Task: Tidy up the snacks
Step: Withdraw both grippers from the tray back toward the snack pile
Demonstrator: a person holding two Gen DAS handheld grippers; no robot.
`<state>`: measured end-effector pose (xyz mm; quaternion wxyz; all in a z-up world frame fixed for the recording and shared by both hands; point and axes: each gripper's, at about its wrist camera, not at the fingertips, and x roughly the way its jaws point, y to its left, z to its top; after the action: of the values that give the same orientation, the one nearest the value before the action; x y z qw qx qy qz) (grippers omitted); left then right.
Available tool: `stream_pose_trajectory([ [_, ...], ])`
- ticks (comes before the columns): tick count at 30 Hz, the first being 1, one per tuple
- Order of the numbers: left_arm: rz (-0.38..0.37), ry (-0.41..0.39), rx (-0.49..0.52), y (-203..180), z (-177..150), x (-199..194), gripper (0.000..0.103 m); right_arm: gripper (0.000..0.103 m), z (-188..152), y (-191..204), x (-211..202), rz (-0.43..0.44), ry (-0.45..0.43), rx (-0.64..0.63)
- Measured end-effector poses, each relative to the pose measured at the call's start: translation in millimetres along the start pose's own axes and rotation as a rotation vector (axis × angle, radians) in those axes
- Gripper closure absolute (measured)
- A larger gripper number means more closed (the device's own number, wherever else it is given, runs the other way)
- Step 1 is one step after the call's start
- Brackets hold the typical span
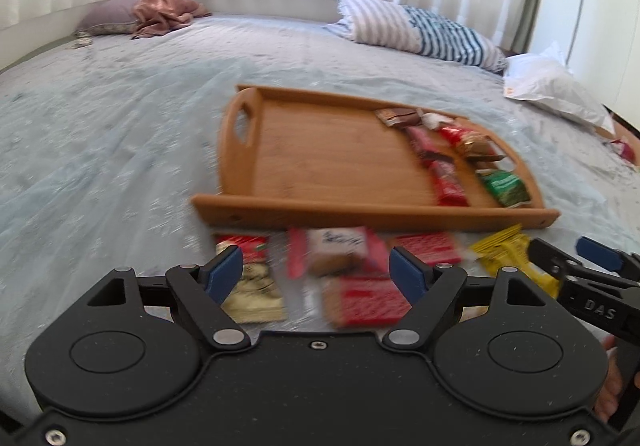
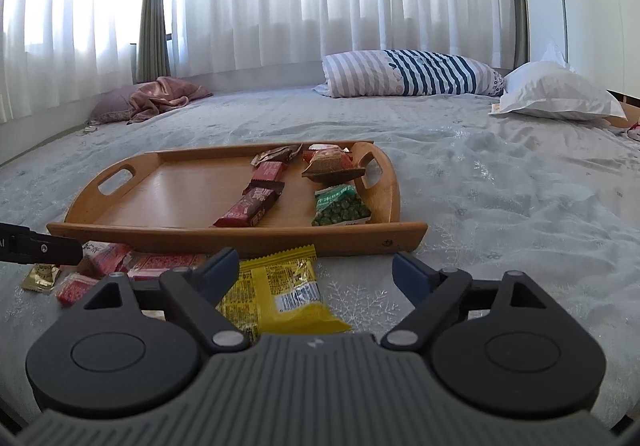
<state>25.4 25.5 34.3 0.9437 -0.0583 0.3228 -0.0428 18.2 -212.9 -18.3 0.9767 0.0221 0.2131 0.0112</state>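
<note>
Snacks split between bed and tray, both grippers spread

Left gripper (image 1: pixel 316 266) sits at the bottom centre of my left wrist view with its blue pads wide apart and nothing between them. Below it, loose on the pale blue bedspread (image 1: pixel 100 150), I see a gold packet (image 1: pixel 254 296) at lower left, a blurred red-and-white packet (image 1: pixel 332 252) in the middle, a red packet (image 1: pixel 368 302) just under it, and the yellow packet (image 1: pixel 512 258) at lower right.

Above these lies the wooden tray (image 1: pixel 248 202), its bare floor to the left and its right side lined with wrappers, a green pea packet (image 1: pixel 506 188) nearest the front rail.

Right gripper (image 2: pixel 316 272) in my right wrist view is likewise released, fingers apart, its left finger over the yellow packet's edge; I cannot tell whether it touches. At upper right, a striped pillow (image 2: pixel 408 74) and a white pillow (image 2: pixel 556 92) lie against the curtains.
</note>
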Motion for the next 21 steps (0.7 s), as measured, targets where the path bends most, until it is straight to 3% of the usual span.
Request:
stream_pose_trajectory([
  [6,0.053,0.002,-0.051,19.6,-7.3,2.7,0.024,0.010,-6.8,5.2,0.1,-0.016,0.013,-0.041],
  [11,0.080,-0.007,-0.078,29.6,-10.3,5.5,0.033,0.010,-11.5,12.0,0.3,-0.028,0.025,-0.099],
  [14,0.095,-0.005,-0.075,31.0,-10.6,10.5,0.038,0.010,-10.9,14.0,0.2,0.020,0.047,-0.100],
  [21,0.119,-0.003,-0.066,30.7,-7.7,20.1,0.049,0.017,-10.4,24.7,2.8,0.013,0.061,-0.147],
])
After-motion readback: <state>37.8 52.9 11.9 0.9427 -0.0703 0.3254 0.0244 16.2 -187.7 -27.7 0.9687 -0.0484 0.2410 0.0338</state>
